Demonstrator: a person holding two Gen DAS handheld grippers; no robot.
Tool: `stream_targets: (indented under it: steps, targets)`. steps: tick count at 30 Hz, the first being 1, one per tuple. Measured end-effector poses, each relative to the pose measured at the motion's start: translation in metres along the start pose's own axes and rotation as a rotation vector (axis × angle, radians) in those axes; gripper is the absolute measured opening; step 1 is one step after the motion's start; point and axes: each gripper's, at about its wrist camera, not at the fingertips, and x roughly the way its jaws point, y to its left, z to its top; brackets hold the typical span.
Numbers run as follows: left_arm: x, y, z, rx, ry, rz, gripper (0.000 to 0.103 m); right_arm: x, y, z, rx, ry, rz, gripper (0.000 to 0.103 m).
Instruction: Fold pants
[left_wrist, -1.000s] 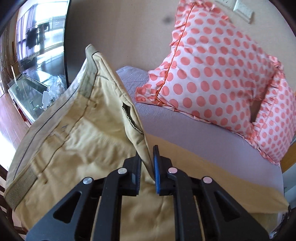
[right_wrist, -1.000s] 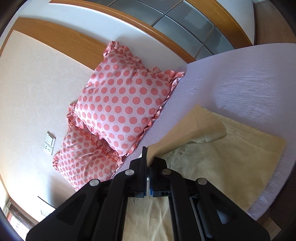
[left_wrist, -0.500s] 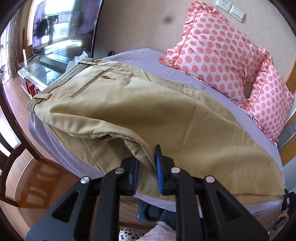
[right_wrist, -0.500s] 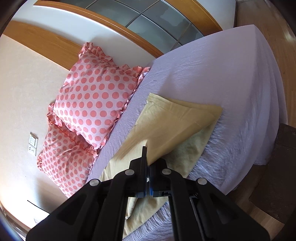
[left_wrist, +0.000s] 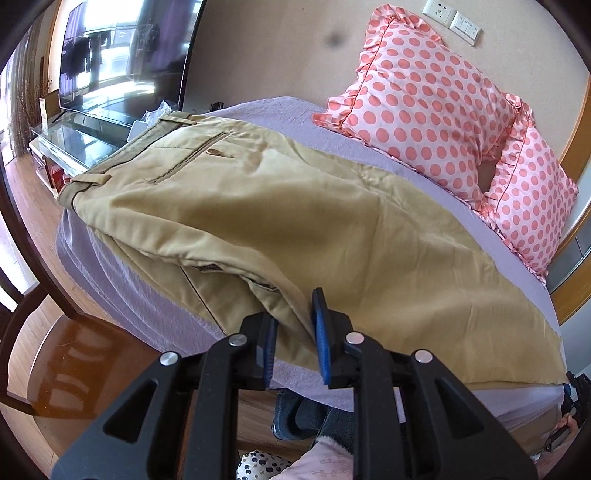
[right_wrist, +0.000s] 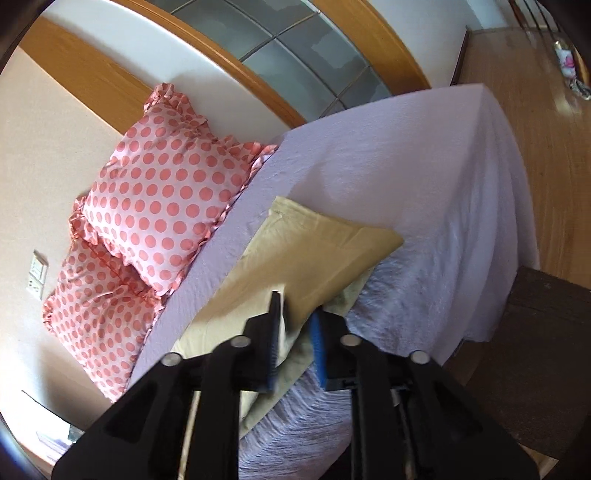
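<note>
Both black hand-held grippers stand with their blue-padded jaws parted. Between the left gripper's (left_wrist: 293, 334) jaws runs a ridge of the tan cotton pants (left_wrist: 295, 221), loose, not pinched. Ahead of it they lie folded lengthwise on the lilac bedsheet (left_wrist: 288, 110), waistband far left. The right gripper (right_wrist: 295, 345) straddles the near edge at the leg end, hems ahead of it; whether cloth touches a pad I cannot tell. To finish this fold well, draw both grippers straight back clear of the cloth so neither pad drags the top layer askew, then check that the edges align.
</note>
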Motion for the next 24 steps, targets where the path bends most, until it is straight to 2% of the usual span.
stream_targets:
  steps: [1,4,7,10,12,13,14,16,18,20,22,24]
  targets:
    - [-0.002,0.001,-0.001,0.001,-0.008,-0.005,0.025,-0.006,0.0,0.001,-0.01,-0.036,-0.017,0.054]
    - [-0.009,0.008,-0.003,-0.011,-0.032,-0.008,0.036,-0.011,-0.004,0.006,-0.029,-0.071,-0.05,0.055]
    - [-0.016,0.02,-0.004,-0.054,-0.063,-0.003,0.039,0.001,-0.009,0.004,-0.027,-0.032,-0.055,0.055]
    - [-0.025,0.036,-0.004,-0.117,-0.106,0.025,0.04,0.006,-0.003,-0.003,-0.083,-0.047,-0.077,0.054]
    - [-0.032,0.048,-0.003,-0.164,-0.139,0.062,0.041,0.01,0.001,-0.008,-0.105,-0.03,-0.049,0.045]
    - [-0.035,0.055,-0.003,-0.193,-0.154,0.078,0.042,0.014,0.003,-0.011,-0.112,-0.014,-0.034,0.033]
    - [-0.038,0.061,-0.003,-0.222,-0.164,0.087,0.043,0.017,0.006,-0.015,-0.131,-0.007,-0.019,0.013]
    - [-0.04,0.07,-0.003,-0.255,-0.169,0.082,0.044,0.023,0.013,-0.018,-0.184,-0.007,0.003,0.004]
    - [-0.039,0.073,-0.005,-0.253,-0.161,0.082,0.045,0.025,0.027,-0.015,-0.23,-0.034,0.033,0.003]
    - [-0.039,0.072,-0.008,-0.242,-0.156,0.077,0.047,0.024,0.052,-0.011,-0.258,-0.055,0.099,0.003]
    - [-0.039,0.071,-0.011,-0.235,-0.157,0.061,0.051,0.023,0.093,-0.012,-0.331,-0.067,0.195,0.002]
    - [-0.039,0.067,-0.014,-0.22,-0.158,0.046,0.053,0.023,0.142,-0.027,-0.418,-0.036,0.331,0.002]
